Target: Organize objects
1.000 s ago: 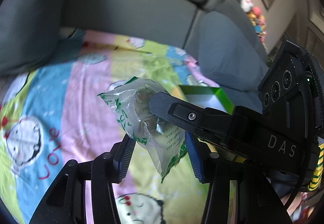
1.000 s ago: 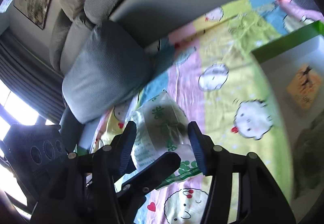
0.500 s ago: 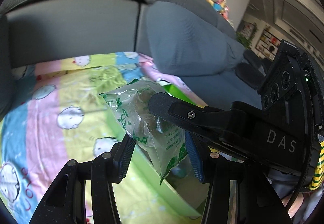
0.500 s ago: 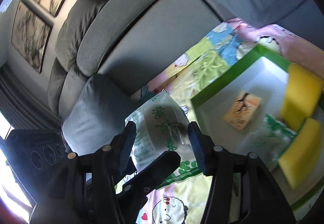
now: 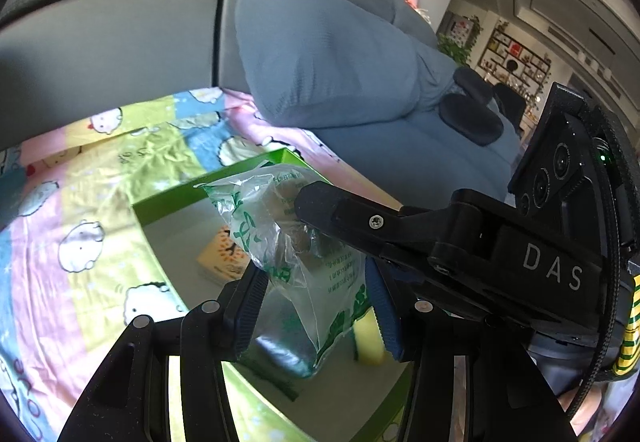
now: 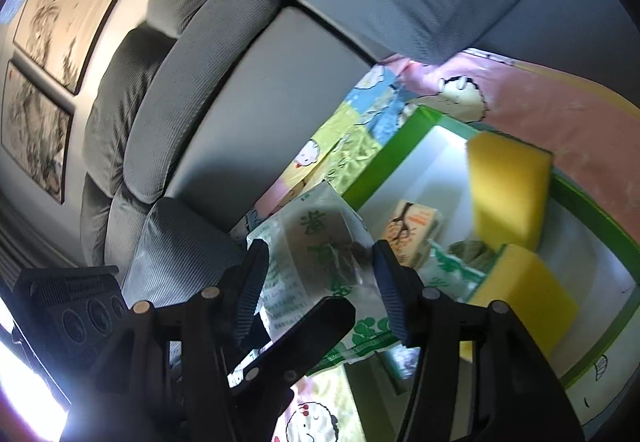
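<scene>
Over the last second the two grippers have been swinging together from above the bare cartoon blanket [image 5: 80, 210] to above the green-rimmed box [image 5: 224, 178], so the clear plastic bag [image 5: 288, 242] they are sharing is now hanging over the box's white floor rather than over the sofa seat. That is suggesting the carry is nearly over and the release into the box is the step coming up.

The bag is sitting in the air between the jaws of both tools. In the left wrist view the left gripper [image 5: 314, 306] is showing its blue pads spread a little wider than the bag, with the film touching the left pad; whether it is really squeezing is something I cannot tell. One finger of the right gripper [image 6: 320, 290] is reaching across the bag's upper part in that view, and in its own view its pads are standing either side of the bag, looking like they are pinching it.

Already lying in the box are a small orange packet [image 6: 414, 230], two yellow sponges [image 6: 508, 186] and another green-printed bag [image 6: 452, 266].

Writing: the bag is carrying large green East Asian characters, too distorted to read with confidence, plus fine print that is too small. The right gripper's body is showing "DAS" in white. The blanket is showing red letters near the left edge, apparently "love"
</scene>
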